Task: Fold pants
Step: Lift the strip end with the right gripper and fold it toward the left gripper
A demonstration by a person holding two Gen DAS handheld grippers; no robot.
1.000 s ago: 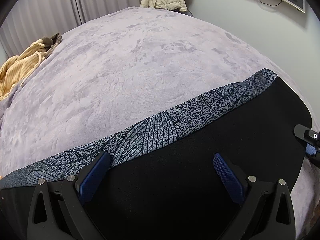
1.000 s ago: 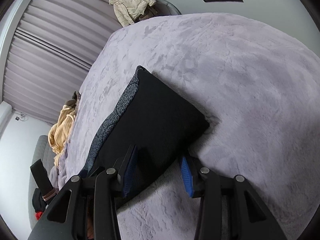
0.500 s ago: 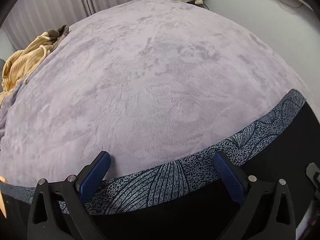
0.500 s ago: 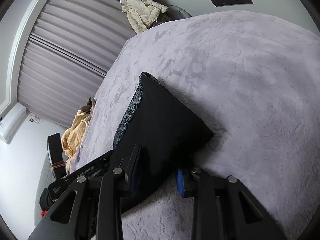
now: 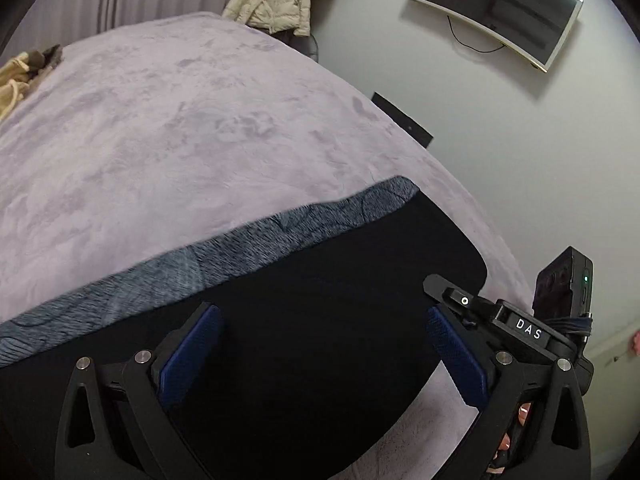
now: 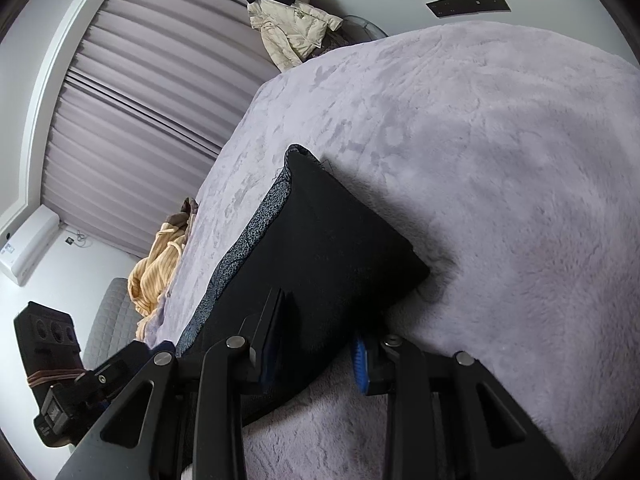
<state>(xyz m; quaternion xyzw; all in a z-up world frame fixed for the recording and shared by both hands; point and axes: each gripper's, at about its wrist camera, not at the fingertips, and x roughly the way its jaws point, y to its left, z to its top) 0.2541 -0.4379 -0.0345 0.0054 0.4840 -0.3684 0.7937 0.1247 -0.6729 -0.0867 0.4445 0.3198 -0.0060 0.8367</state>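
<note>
Black pants (image 6: 332, 248), already folded into a flat rectangle with a speckled grey band along one edge, lie on a lilac bed (image 6: 500, 152). The right tool (image 6: 316, 354) is clamped on the near corner of the fabric. The left tool (image 5: 320, 352) hovers wide apart above the cloth, holding nothing. With only one corner pinched, lifting could let the layers slide and the fold fall open (my judgement). The left view alone shows a wall screen (image 5: 496, 12); the right view alone shows yellow clothing (image 6: 160, 268) at the bed's far edge.

left gripper (image 5: 320, 356): black frame, blue textured pads, silver screws | right gripper (image 6: 316, 354): same, white "DAS" lettering
</note>
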